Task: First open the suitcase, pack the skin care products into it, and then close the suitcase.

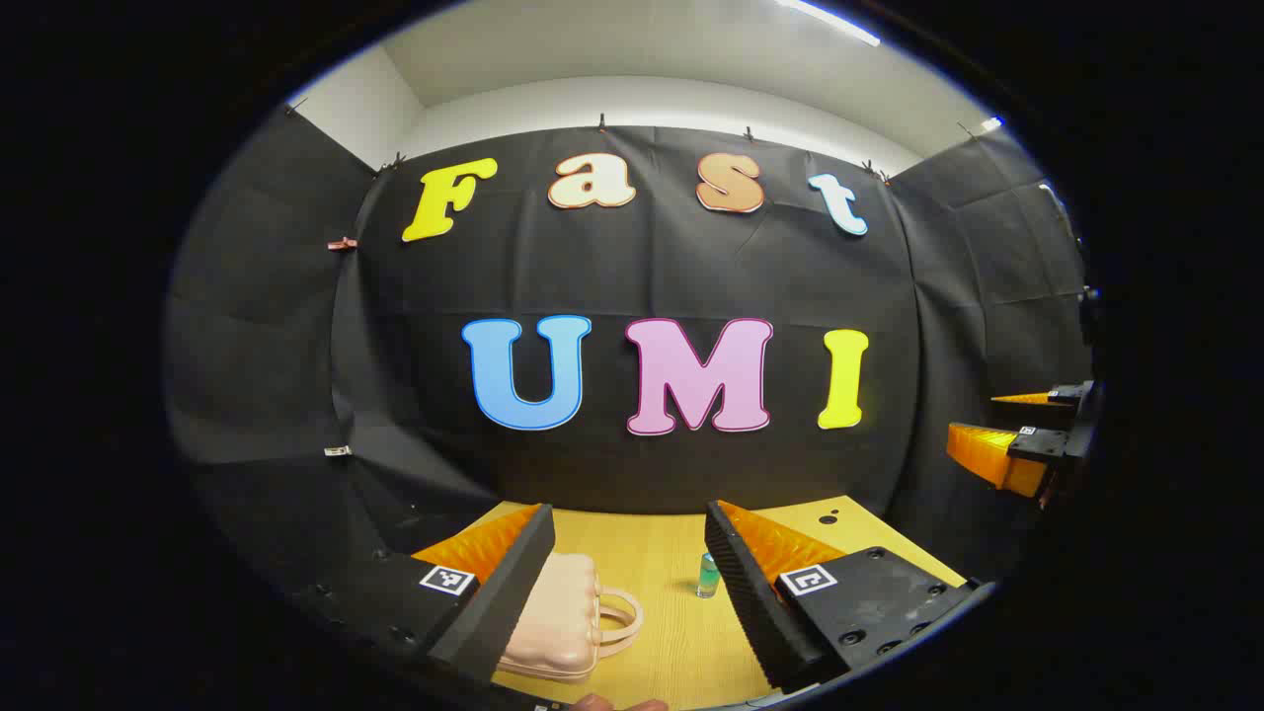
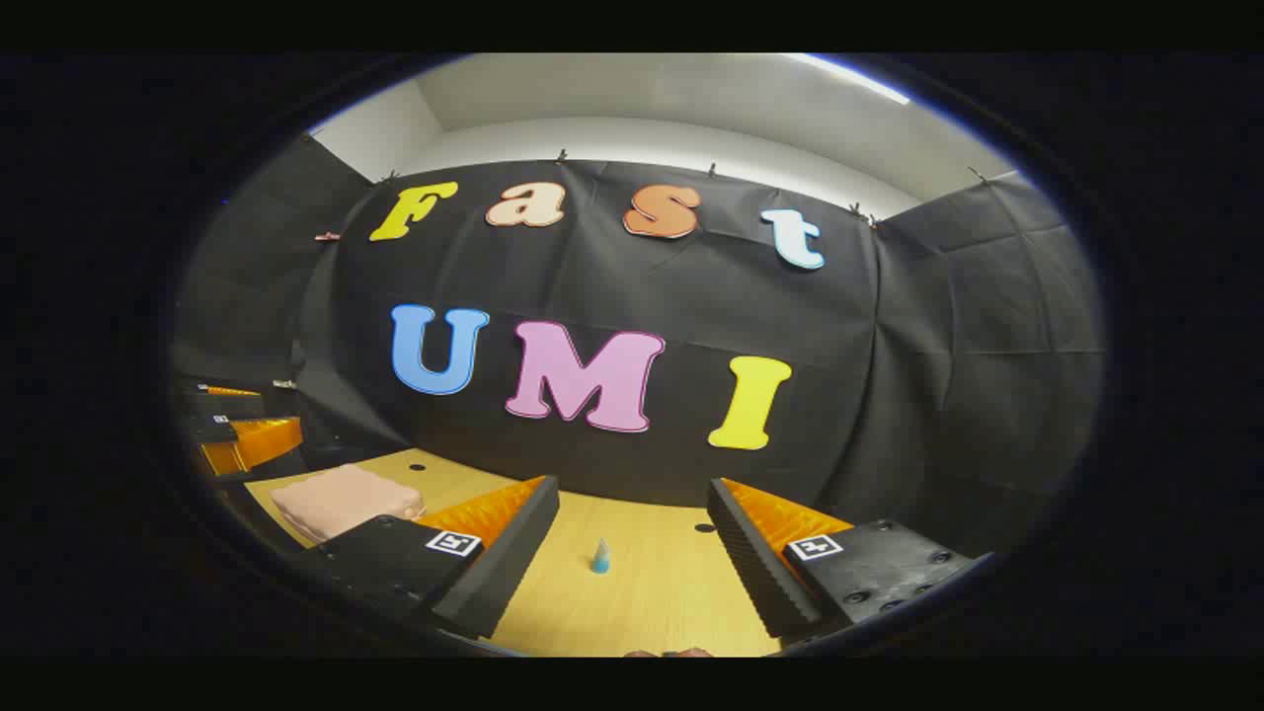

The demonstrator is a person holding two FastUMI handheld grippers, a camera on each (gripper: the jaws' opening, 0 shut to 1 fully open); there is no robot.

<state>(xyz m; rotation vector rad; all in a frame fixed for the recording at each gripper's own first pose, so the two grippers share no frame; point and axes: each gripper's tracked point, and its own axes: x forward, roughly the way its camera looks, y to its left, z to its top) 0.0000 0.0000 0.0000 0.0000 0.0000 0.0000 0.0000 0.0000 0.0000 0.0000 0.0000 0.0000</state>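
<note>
A small pale pink suitcase (image 1: 558,627) with a looped handle lies closed on the wooden table (image 1: 671,553), partly behind my left gripper's near finger. My left gripper (image 1: 629,538) hangs above the table, open and holding nothing. A small clear bottle with a blue-green tint (image 1: 707,576) stands just left of its right finger. In the right gripper view the suitcase (image 2: 341,499) lies at the left and a small blue-tipped bottle (image 2: 599,557) stands between the fingers, farther off. My right gripper (image 2: 632,509) is open and holds nothing.
The black cloth wall closes the table at the back and both sides. The other gripper (image 1: 1017,439) shows at the far right of the left gripper view, and another (image 2: 242,434) at the far left of the right gripper view. Small round holes (image 2: 703,527) mark the tabletop.
</note>
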